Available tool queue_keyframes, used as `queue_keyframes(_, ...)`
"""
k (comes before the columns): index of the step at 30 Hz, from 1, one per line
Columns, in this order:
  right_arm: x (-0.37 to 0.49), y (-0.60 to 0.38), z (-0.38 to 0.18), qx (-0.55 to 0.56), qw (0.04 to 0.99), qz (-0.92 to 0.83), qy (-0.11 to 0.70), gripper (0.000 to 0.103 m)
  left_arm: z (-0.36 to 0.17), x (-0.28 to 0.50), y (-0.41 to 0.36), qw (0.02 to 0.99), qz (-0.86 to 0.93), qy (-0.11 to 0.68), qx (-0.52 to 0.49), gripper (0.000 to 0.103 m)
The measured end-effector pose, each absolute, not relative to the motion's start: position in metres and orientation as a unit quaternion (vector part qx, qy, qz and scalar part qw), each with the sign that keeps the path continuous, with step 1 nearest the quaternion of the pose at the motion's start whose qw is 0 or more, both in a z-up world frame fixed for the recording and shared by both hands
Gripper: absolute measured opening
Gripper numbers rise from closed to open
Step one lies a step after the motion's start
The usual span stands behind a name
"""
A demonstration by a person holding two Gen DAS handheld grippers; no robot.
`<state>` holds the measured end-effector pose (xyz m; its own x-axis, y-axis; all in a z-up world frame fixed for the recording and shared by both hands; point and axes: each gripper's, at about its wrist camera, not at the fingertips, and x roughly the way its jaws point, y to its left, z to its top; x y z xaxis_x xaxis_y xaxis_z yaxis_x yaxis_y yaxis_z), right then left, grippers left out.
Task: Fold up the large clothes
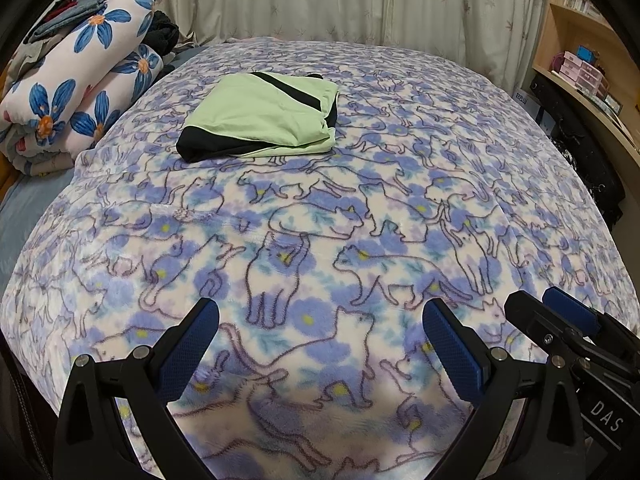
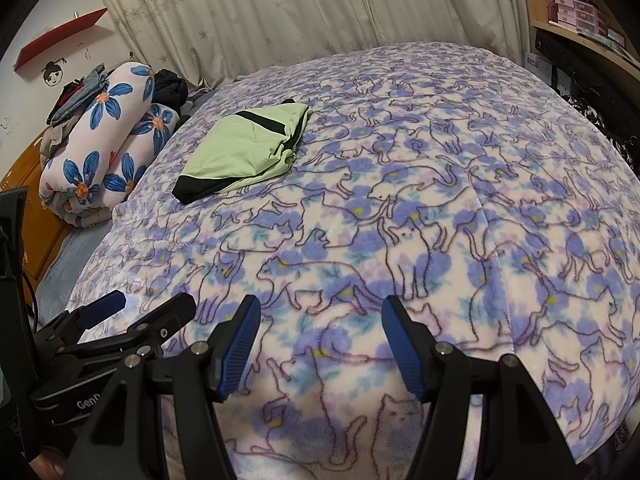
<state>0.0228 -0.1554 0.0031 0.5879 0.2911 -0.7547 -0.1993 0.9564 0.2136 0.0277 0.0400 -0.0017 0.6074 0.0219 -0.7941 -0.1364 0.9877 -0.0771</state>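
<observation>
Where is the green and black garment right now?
The green and black garment lies folded on the cat-print blanket, upper left in both views, just right of the rolled floral quilt, far from both grippers.

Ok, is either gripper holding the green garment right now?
No, the green garment lies folded, far from the open left gripper and right gripper.
</observation>
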Motion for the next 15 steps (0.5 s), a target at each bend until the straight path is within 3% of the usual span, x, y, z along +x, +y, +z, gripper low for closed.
queue_keyframes(15,0.0228,-0.1535,-0.0001,0.053,0.888,0.137,0.435,0.063,-0.0041,0.0290,0.0495,0.893,0.044,0.443,-0.064,0.100)
